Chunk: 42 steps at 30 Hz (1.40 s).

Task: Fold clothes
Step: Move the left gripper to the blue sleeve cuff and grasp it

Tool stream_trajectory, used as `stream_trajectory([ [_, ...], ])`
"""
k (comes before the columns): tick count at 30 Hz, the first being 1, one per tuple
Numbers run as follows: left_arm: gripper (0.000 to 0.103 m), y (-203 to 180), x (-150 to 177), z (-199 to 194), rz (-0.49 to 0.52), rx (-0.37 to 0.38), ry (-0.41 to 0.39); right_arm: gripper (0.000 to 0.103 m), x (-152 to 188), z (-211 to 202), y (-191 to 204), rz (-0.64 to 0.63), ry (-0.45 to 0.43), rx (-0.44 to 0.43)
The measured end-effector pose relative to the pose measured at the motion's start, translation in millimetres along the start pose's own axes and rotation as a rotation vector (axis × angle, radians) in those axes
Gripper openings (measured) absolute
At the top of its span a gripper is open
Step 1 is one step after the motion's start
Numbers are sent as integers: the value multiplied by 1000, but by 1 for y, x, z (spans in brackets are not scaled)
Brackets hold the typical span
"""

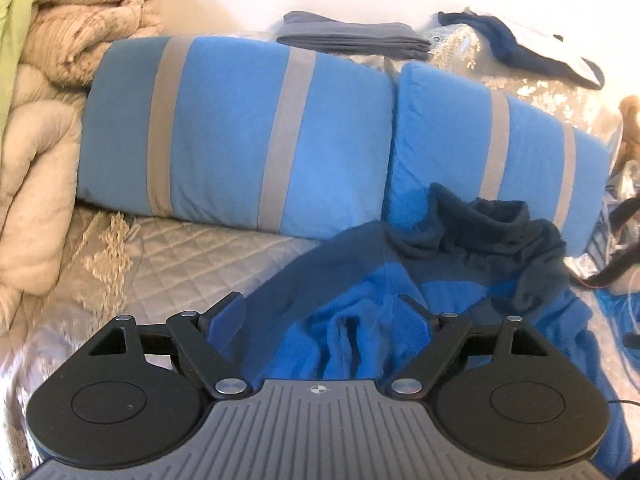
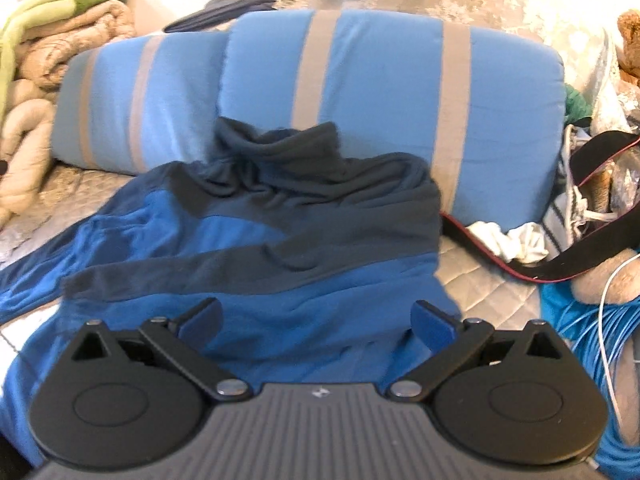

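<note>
Nearest, both grippers hang over the bed with their fingers spread wide and nothing between them. The left gripper [image 1: 320,312] sits over the left part of the top [image 1: 400,292], the right gripper [image 2: 316,320] over its lower blue panel.

The top [image 2: 256,248] — bright blue with dark navy bands — lies rumpled on the quilt [image 1: 192,256], loosely bunched, not folded. Its dark collar end is heaped at 12 o'clock against the pillows [image 2: 384,80], and one blue part trails off toward 9 o'clock in the right view. Which part is sleeve and which is hem I cannot tell.

By my reading the step in hand is taking hold of the garment to spread or square it — either to open it flat for a fold or to re-lay it mid-fold; the pictures fit both. The next move calls for each pair of fingers to close on a single edge of cloth, not a bunched layer.

Farther off, behind the pillows at 12 o'clock, a folded grey garment [image 1: 352,36] rests; a beige duvet [image 1: 48,120] is piled at 10 o'clock.
</note>
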<state>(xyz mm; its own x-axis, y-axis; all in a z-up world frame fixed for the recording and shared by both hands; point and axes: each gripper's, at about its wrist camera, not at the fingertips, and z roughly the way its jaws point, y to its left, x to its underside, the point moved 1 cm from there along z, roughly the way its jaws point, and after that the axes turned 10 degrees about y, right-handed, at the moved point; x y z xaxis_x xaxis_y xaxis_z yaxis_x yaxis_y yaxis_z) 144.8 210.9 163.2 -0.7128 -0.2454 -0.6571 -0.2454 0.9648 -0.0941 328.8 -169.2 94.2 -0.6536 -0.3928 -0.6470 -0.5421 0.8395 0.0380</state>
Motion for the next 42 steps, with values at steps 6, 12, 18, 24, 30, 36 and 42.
stream_trajectory([
  [6,81,11,8,-43,-75,-2,11,103,-4,-60,3,-42,-26,-39],
  [12,81,15,-2,-111,-81,56,-17,103,-13,-123,4,-101,-54,-74],
  [18,81,17,12,-119,-80,93,-3,103,-23,-186,5,-160,-82,-109],
  [24,81,49,58,-61,-187,78,86,103,-3,-141,37,-172,-61,-164],
  [30,81,99,98,-30,-342,133,80,103,22,-80,75,-177,-31,-222],
  [36,81,157,150,-25,-582,201,30,103,40,-26,109,-106,-65,-280],
  [42,81,213,219,-36,-819,250,-32,103,73,5,130,-69,-123,-337],
])
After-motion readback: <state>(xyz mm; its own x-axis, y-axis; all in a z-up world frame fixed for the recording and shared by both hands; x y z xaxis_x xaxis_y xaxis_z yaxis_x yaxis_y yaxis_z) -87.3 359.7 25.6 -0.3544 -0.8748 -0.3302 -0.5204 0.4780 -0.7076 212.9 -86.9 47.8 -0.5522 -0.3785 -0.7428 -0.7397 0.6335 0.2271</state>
